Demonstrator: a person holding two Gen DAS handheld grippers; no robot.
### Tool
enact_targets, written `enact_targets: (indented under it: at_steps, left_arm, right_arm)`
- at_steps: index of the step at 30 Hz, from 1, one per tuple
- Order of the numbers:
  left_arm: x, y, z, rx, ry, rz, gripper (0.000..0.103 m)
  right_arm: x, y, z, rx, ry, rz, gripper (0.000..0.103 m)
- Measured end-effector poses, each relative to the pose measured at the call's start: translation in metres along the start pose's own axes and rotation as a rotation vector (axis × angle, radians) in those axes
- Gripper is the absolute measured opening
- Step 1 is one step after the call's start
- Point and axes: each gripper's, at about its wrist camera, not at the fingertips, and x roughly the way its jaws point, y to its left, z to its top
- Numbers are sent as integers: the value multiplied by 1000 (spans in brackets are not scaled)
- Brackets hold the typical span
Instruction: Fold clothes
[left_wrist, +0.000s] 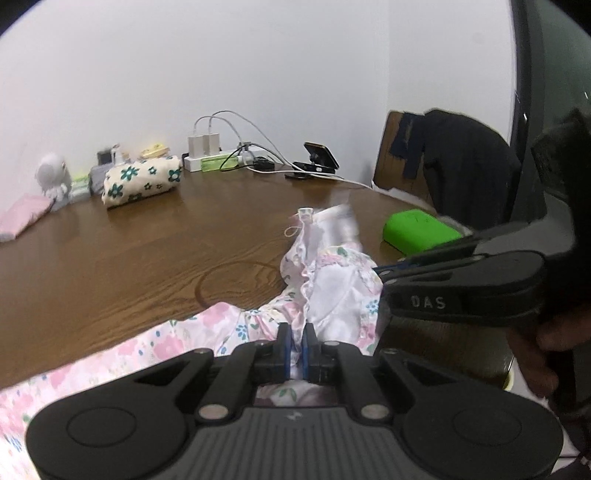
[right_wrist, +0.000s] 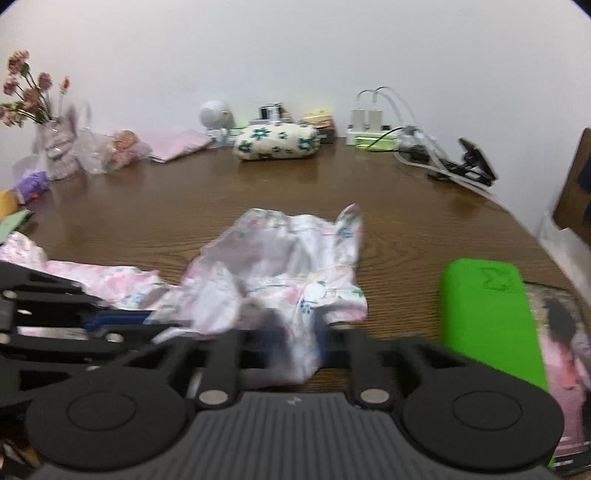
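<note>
A pink floral garment (left_wrist: 325, 280) lies bunched on the brown wooden table (left_wrist: 147, 251); it also shows in the right wrist view (right_wrist: 280, 266). My left gripper (left_wrist: 297, 350) is shut on a fold of the garment near the table's front edge. My right gripper (left_wrist: 384, 271) comes in from the right in the left wrist view, jaws together on the garment's edge. In the right wrist view the right gripper (right_wrist: 295, 347) has cloth bunched between its blurred fingers. The left gripper (right_wrist: 110, 321) shows there at the left, clamped on the fabric.
A green box (right_wrist: 487, 317) sits at the right, close to the right gripper. At the back stand a folded flower-print cloth (right_wrist: 277, 142), a power strip with chargers and cables (right_wrist: 373, 129), a phone stand (right_wrist: 476, 158), a flower vase (right_wrist: 55, 147) and a pink folded cloth (right_wrist: 177, 144). A chair with dark clothing (left_wrist: 454, 158) stands right.
</note>
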Motion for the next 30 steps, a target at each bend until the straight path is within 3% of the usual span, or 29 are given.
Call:
enact_targets:
  at_steps: [8, 10, 13, 15, 16, 22, 25, 27, 30]
  left_arm:
    - [-13, 15, -2, -103, 11, -15, 10]
    - [-20, 20, -6, -135, -5, -6, 19]
    - [-48, 44, -18, -241, -40, 50, 42]
    - [-67, 60, -26, -312, -63, 87, 63]
    - [-76, 68, -30, -348, -74, 105, 66]
    - [-133, 115, -54, -560, -144, 217, 66]
    - [-160, 138, -65, -662, -179, 269, 62]
    - [-167, 145, -67, -684, -195, 269, 62]
    - [-169, 143, -61, -617, -198, 248, 65]
  right_arm:
    - [-32, 16, 25, 53, -129, 218, 3]
    - [-31, 31, 30, 31, -126, 278, 2]
    - [-28, 52, 33, -11, -131, 314, 2]
    - [-27, 60, 34, -36, -138, 320, 2]
    - [-27, 64, 34, -49, -141, 323, 2]
    - [-36, 101, 34, -172, -172, 402, 2]
    - [-29, 137, 30, -261, -132, 483, 2]
    - [-15, 160, 22, -314, -79, 515, 2]
    - [-4, 185, 8, -373, -16, 538, 2]
